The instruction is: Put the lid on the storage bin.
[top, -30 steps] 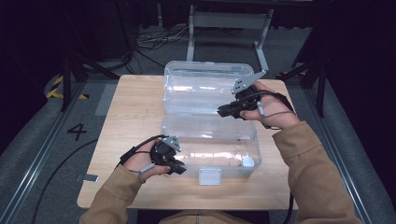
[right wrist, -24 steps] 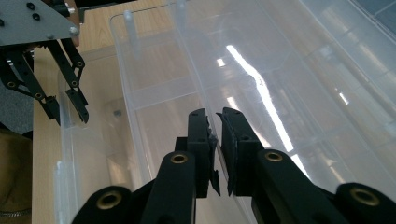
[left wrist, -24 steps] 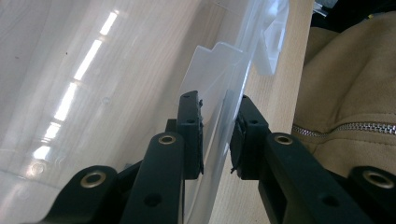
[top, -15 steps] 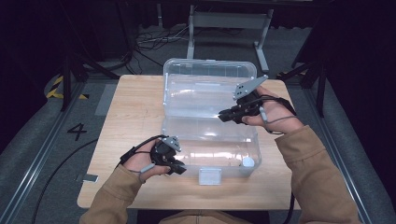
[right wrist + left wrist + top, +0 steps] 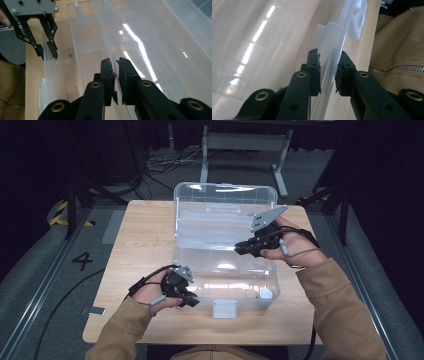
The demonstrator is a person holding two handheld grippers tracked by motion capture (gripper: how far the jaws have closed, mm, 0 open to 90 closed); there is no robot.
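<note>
A clear plastic box point(image 5: 220, 265) lies with its lid point(image 5: 225, 200) open on the wooden table point(image 5: 140, 235). My left gripper point(image 5: 192, 302) sits at the box's front left corner. In the left gripper view its jaws point(image 5: 328, 72) straddle the front wall point(image 5: 329, 50) and press on it from both sides. My right gripper point(image 5: 239, 249) hovers over the back of the box where the lid joins the base. Its jaws point(image 5: 115, 75) stand almost together, pinching the thin clear rear wall point(image 5: 103, 30). The left gripper point(image 5: 47, 53) shows at the upper left of the right gripper view.
A small white round piece point(image 5: 265, 293) lies in the box's front right corner, and a latch tab point(image 5: 224, 308) hangs off the front wall. A metal frame point(image 5: 245, 142) stands on the floor beyond the table. Bare table lies left of the box.
My right gripper has shifted a little toward the near side, down onto the hinge line. The left gripper and the box have stayed put.
</note>
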